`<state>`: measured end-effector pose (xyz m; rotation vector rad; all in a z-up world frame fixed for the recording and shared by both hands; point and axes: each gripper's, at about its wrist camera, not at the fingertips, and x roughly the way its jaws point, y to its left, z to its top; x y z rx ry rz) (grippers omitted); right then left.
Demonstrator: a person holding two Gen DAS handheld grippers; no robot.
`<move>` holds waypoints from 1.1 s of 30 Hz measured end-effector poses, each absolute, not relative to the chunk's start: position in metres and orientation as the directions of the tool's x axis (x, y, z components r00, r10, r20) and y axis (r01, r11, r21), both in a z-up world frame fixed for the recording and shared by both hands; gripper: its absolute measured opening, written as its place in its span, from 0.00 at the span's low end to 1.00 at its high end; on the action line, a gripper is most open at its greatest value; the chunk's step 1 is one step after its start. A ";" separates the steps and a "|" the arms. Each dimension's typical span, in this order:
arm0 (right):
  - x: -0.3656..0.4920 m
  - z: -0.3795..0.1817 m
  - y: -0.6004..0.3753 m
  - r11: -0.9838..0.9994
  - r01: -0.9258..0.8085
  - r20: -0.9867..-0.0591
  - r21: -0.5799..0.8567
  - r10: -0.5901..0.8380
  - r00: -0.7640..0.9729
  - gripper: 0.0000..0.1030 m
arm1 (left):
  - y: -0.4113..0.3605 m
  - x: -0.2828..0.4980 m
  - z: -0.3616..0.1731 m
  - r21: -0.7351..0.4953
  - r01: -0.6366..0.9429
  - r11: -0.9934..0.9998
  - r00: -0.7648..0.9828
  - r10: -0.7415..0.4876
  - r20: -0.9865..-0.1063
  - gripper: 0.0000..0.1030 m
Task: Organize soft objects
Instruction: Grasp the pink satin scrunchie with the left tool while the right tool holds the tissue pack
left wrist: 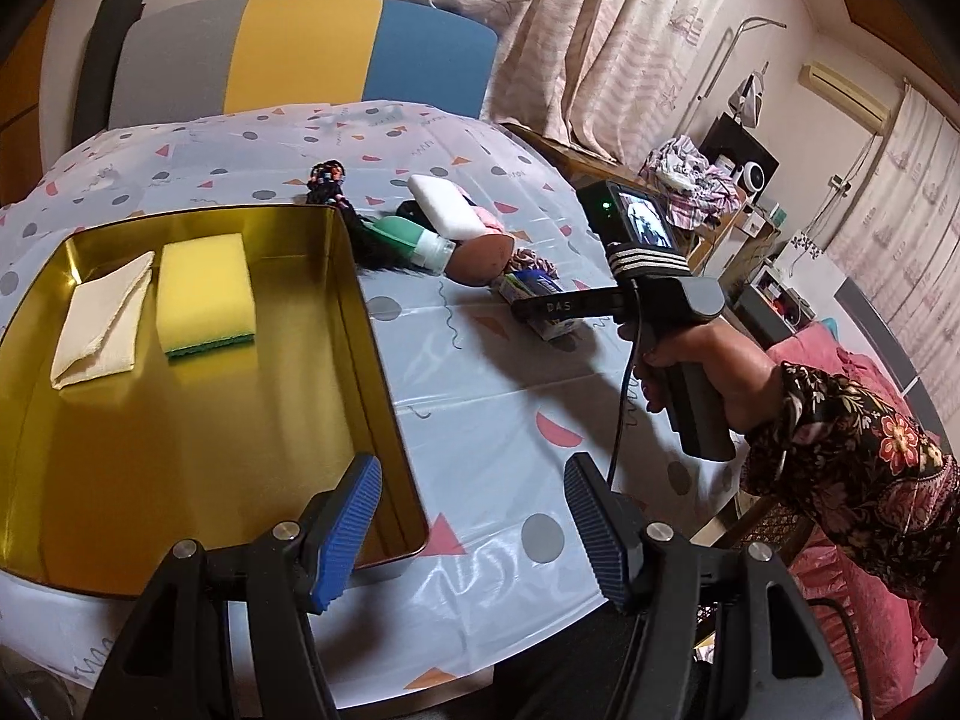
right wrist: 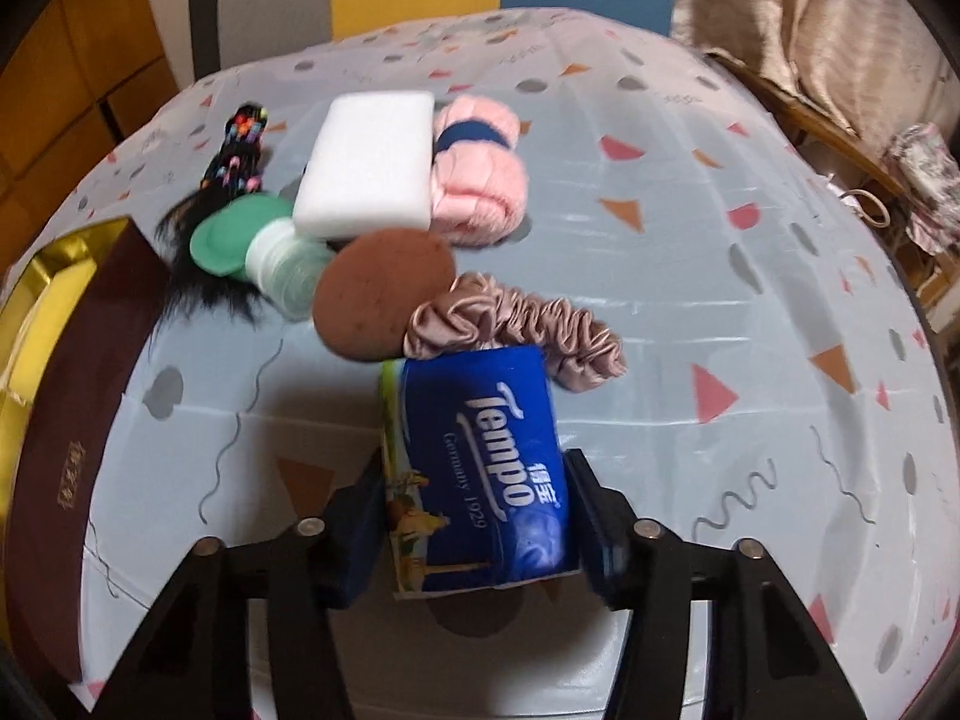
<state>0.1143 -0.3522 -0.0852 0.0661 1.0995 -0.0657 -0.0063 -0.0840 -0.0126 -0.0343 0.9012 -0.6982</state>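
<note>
Here the right gripper clamps the tissue pack above the patterned bench; the left gripper gapes empty beside the gold tin, curtains beyond.

Left black two-finger gripper with blue ribbed pads: jaws spread wide, nothing between them. Right black two-finger gripper: jaws closed against both sides of a blue Tempo tissue pack, handle grasped by the person's floral-sleeved right hand.
</note>
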 end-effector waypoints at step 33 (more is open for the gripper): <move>0.078 -0.067 -0.486 0.842 0.479 -0.891 0.246 0.002 0.453 0.52 | -0.300 0.122 -0.050 -0.278 0.609 0.743 0.163 -0.460 -0.873 0.63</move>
